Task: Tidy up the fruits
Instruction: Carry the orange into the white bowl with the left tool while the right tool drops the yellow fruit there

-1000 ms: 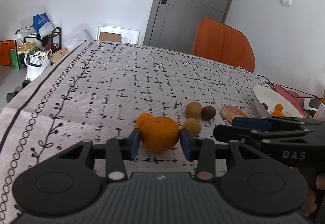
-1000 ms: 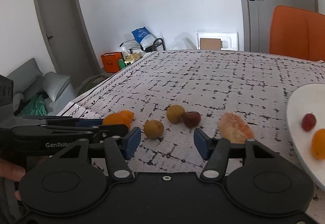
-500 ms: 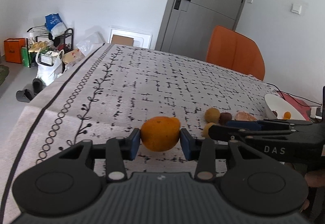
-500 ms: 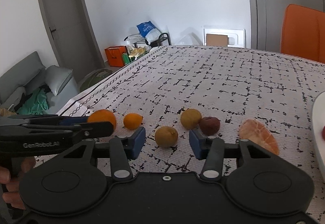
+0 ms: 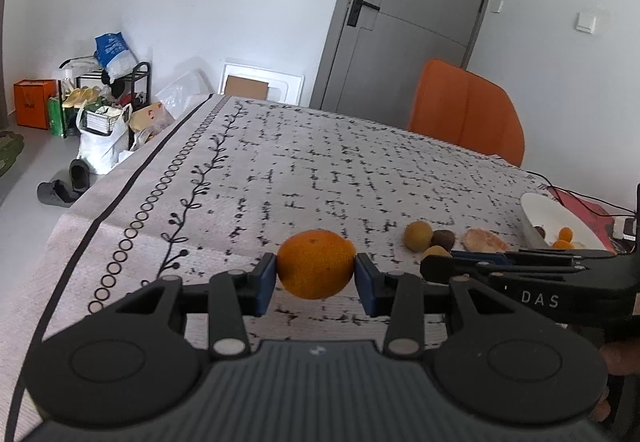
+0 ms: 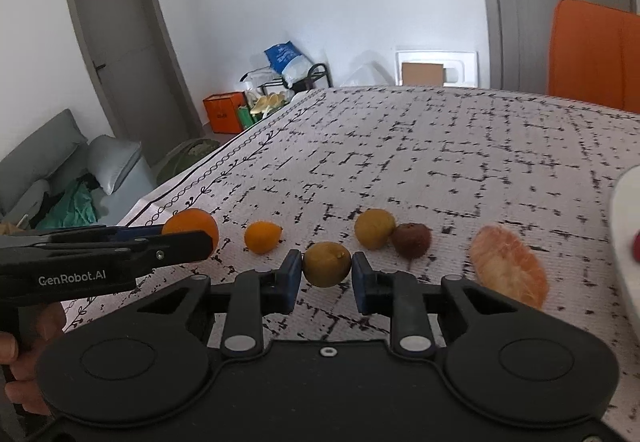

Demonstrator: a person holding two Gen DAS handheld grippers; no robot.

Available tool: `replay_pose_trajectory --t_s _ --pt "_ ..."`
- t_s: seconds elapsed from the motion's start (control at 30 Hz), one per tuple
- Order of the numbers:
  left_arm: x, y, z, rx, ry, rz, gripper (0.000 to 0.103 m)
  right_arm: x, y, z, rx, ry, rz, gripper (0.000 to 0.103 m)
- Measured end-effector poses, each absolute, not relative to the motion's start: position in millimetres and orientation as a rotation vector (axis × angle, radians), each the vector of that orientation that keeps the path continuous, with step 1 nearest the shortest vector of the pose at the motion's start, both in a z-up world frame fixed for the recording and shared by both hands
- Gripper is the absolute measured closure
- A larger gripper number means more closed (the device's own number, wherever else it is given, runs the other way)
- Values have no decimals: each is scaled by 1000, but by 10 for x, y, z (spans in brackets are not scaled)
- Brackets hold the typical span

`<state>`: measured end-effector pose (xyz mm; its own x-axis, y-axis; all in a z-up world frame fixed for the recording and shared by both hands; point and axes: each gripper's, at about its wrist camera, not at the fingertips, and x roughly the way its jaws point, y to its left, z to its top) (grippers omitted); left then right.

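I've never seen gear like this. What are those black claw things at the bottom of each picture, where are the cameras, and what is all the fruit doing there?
There is no robot here. A person holds two hand-operated claws, one in each hand, and each claw carries a wide-angle camera looking forward along its two fingers. So each picture is taken from one claw.

In the left hand's view, the left gripper is clamped on a large orange, lifted above the tablecloth. In the right hand's view, the right gripper has closed on a small yellow-green fruit.

Lying on the cloth are a small orange fruit, another yellow-green fruit, a dark brownish-red fruit touching it, and a peeled citrus piece. A white bowl at the right already holds a few fruits.
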<state>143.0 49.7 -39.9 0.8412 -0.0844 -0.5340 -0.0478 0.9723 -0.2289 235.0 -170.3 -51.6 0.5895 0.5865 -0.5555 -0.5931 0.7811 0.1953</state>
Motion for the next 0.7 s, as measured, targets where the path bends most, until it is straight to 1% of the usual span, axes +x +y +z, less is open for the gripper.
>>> replay_pose_trajectory --t_s 0.7 --pt "1439 -49 -267 -196 547 -87 62 2130 -2349 -276 55 528 555 78"
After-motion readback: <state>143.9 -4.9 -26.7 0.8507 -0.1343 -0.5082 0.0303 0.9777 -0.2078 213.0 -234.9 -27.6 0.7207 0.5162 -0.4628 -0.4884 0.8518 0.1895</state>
